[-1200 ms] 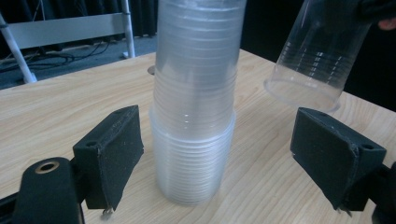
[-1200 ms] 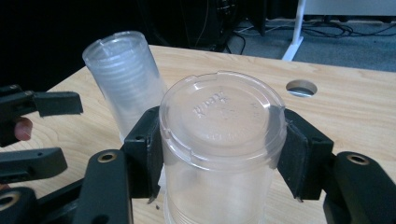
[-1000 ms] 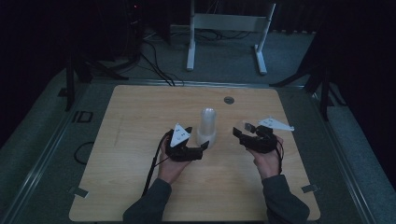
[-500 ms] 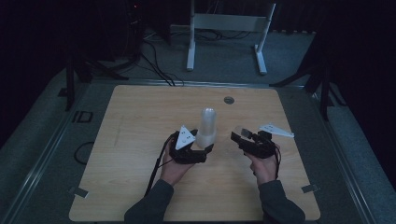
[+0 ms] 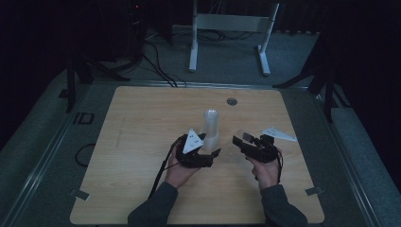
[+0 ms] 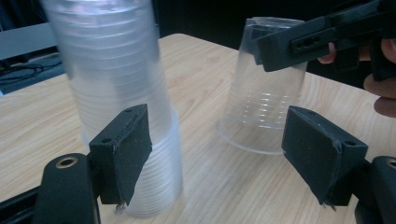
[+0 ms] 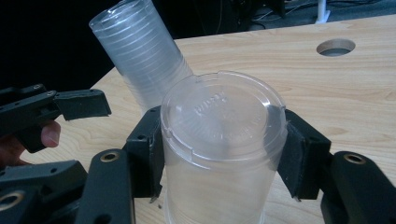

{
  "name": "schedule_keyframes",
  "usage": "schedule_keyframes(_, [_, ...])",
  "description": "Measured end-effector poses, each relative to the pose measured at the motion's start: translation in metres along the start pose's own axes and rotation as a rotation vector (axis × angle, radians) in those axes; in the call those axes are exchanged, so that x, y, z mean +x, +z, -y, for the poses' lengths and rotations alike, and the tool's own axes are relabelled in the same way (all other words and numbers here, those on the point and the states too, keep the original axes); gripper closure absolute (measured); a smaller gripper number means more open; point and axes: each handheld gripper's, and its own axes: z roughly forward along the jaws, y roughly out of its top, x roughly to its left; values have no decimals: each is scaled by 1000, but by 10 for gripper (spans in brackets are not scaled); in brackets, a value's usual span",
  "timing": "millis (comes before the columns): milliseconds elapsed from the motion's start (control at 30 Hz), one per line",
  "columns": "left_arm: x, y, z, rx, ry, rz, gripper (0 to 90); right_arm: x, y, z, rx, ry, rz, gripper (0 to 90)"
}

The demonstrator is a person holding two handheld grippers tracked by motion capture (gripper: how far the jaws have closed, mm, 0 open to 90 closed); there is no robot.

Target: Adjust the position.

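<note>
Cup stack: one, clear plastic cups nested upside down, standing on the wooden table near its middle; number of cups in it cannot be told.
Single cup: one, clear, upside down, rim on the table, just right of the stack and apart from it; nothing inside.
Left gripper: one, jaws wide apart, holding nothing; in the left gripper view one pad sits just in front of the stack's lower part, the other well off to the side.
Right gripper: one, jaws closed against opposite sides of the single cup near its upturned base.
Table hole: one, round, near the far edge.
White frame: one, on the floor beyond the table.
</note>
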Motion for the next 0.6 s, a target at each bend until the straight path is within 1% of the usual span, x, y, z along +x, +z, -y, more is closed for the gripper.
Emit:
schedule_keyframes(167, [-3, 4, 0, 4, 5, 18, 235, 0, 1, 2, 3, 14, -22, 410])
schedule_keyframes(200, [-3, 5, 0, 6, 8, 22, 235, 0, 1, 2, 3, 24, -33, 411])
schedule_keyframes(233, [-3, 5, 0, 6, 12, 26, 235, 0, 0, 3, -1, 48, -56, 411])
schedule_keyframes(267, [-4, 6, 0, 5, 14, 30, 234, 0, -1, 2, -2, 52, -62, 411])
schedule_keyframes(367, [-5, 7, 0, 2, 16, 36, 234, 0, -1, 2, -4, 54, -67, 411])
schedule_keyframes(400, [-7, 8, -1, 0, 25, 44, 232, 1, -2, 2, -5, 55, -73, 412])
schedule_keyframes(500, [-8, 11, -1, 0, 27, 55, 210, 2, -2, 2, -10, 62, -87, 412])
schedule_keyframes(600, [-9, 14, -1, -3, 24, 67, 199, 3, -2, 2, -8, 65, -92, 412])
